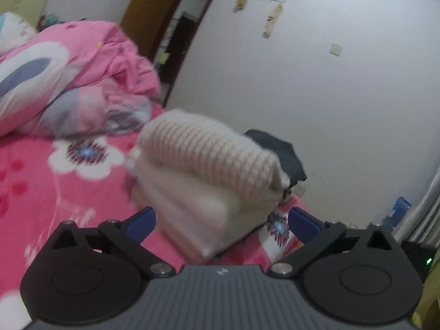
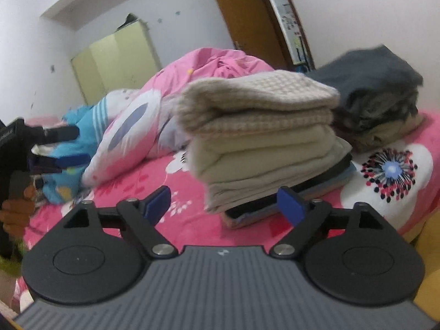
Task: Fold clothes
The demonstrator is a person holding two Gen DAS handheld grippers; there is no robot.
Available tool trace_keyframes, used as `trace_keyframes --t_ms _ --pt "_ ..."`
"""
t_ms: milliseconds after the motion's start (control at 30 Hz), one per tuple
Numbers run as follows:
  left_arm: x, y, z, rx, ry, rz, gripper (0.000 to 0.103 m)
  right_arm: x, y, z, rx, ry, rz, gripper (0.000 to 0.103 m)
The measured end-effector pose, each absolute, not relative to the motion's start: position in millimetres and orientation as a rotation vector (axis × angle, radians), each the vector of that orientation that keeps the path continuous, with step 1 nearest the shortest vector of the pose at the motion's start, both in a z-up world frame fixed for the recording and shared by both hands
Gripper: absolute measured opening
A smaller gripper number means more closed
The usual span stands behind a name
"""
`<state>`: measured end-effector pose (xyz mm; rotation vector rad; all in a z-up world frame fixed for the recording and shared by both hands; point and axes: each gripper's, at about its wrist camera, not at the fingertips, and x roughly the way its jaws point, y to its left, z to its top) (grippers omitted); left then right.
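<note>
A stack of folded clothes (image 2: pixel 261 126) sits on the pink flowered bed (image 2: pixel 187 214), with a cream knitted piece (image 2: pixel 255 93) on top and darker folded pieces at the bottom. My right gripper (image 2: pixel 224 205) is open just in front of the stack, nothing touching its blue pads (image 2: pixel 158 202). In the left wrist view the same stack (image 1: pixel 209 170) appears blurred, close ahead of my open left gripper (image 1: pixel 222 224), whose pads stand clear of it. The left gripper (image 2: pixel 74 145) also shows at the right view's left edge, held by a hand (image 2: pixel 16 209).
A dark grey pile of clothes (image 2: pixel 376 93) lies behind the stack to the right. A crumpled pink quilt (image 2: pixel 214 63) and a blue garment (image 2: pixel 68 176) fill the bed's far left. A wardrobe (image 2: pixel 115 63) and a wooden door (image 2: pixel 242 13) stand against the wall.
</note>
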<state>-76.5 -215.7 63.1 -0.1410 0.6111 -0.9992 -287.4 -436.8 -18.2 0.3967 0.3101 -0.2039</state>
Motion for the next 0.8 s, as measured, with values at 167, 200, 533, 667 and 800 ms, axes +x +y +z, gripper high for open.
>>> trace_keyframes --t_ms 167,200,533,667,800 --pt "-101.9 -204.1 40.9 -0.117 0.668 -0.846 0.103 -287.6 -402.3 -0.7 0.341 0.348 -0.228 0.101" --pt "-106.2 -203.8 38.5 -0.094 0.671 -0.816 0.103 -286.1 -397.2 -0.4 0.335 0.358 -0.241 0.102" --pt "-120.0 -203.1 35.2 0.055 0.616 -0.673 0.103 -266.1 -361.0 3.7 0.301 0.448 -0.458 0.102" --pt "-123.1 -205.3 35.6 0.098 0.564 -0.632 0.103 -257.8 -352.2 3.7 0.312 0.480 -0.576 0.102" --pt "-130.1 -215.9 37.5 0.190 0.485 -0.595 0.103 -255.5 -344.7 3.6 0.313 0.488 -0.640 0.102"
